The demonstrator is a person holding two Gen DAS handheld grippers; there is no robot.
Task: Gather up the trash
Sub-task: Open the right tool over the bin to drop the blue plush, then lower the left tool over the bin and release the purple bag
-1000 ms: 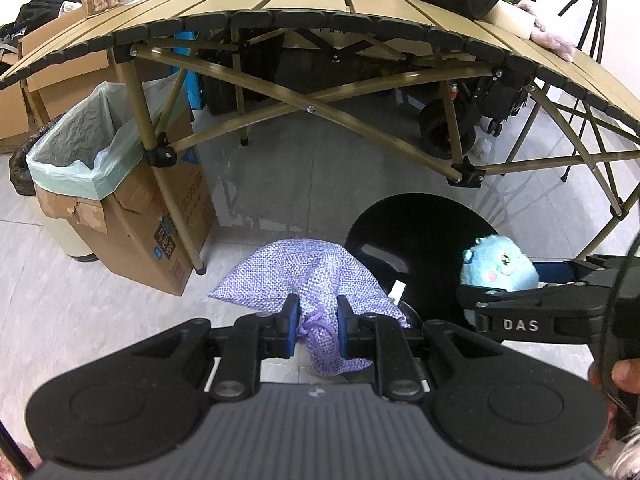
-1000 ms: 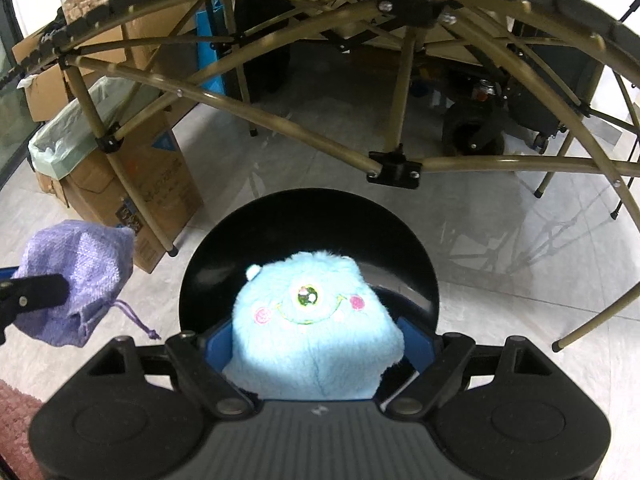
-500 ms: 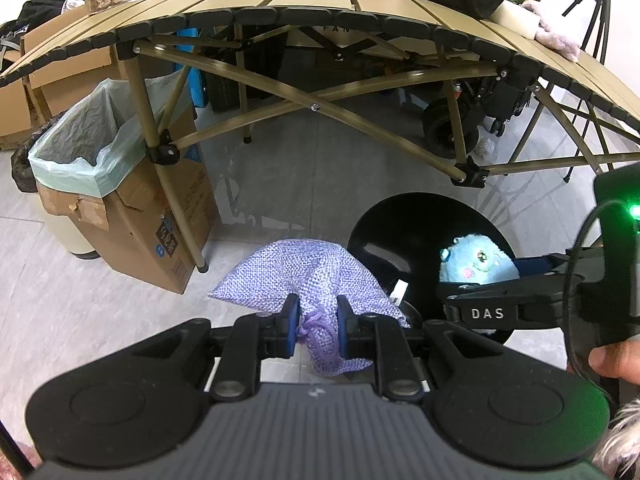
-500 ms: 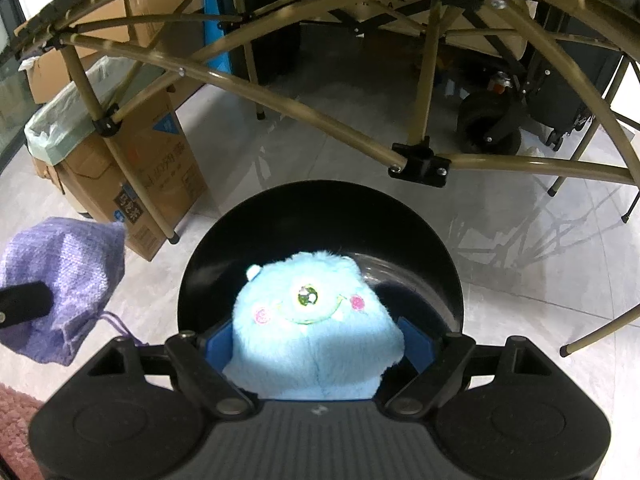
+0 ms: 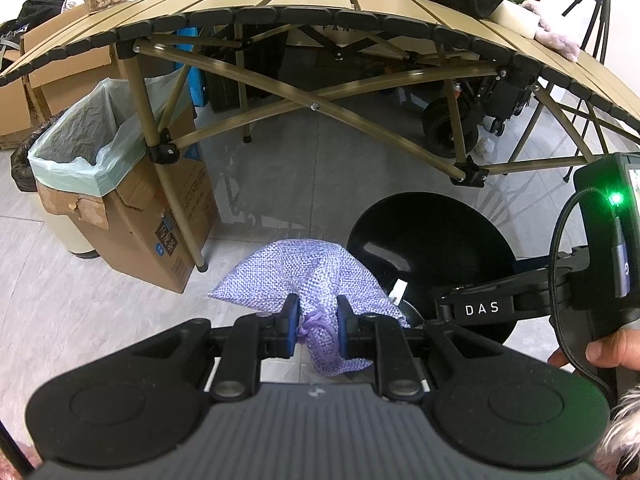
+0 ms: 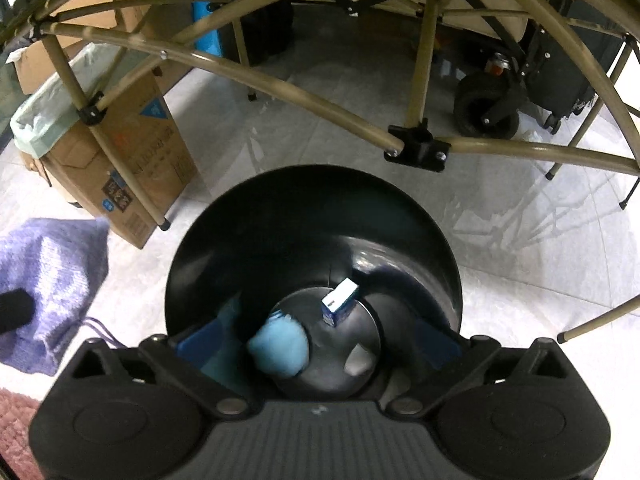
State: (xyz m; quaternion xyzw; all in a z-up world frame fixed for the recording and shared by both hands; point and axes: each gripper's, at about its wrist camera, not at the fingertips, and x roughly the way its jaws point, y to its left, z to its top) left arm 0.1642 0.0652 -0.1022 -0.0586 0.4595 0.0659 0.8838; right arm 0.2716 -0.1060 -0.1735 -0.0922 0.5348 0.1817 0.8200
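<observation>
Left tongs (image 5: 316,322) clenched on neck of purple pouch (image 5: 310,276), pouch hanging above floor, just left of black bin (image 5: 430,236). My right tongs (image 6: 316,344) spread wide, nothing between them, poised over bin mouth (image 6: 312,204). Blue plush toy (image 6: 280,346) lying at bottom of bin, near left wall. Small blue-white carton (image 6: 340,302) beside it, apart, tilted. Bin stands on floor in front of desk (image 5: 320,4) frame. Cardboard box (image 5: 132,216) with green liner at desk's left leg.
</observation>
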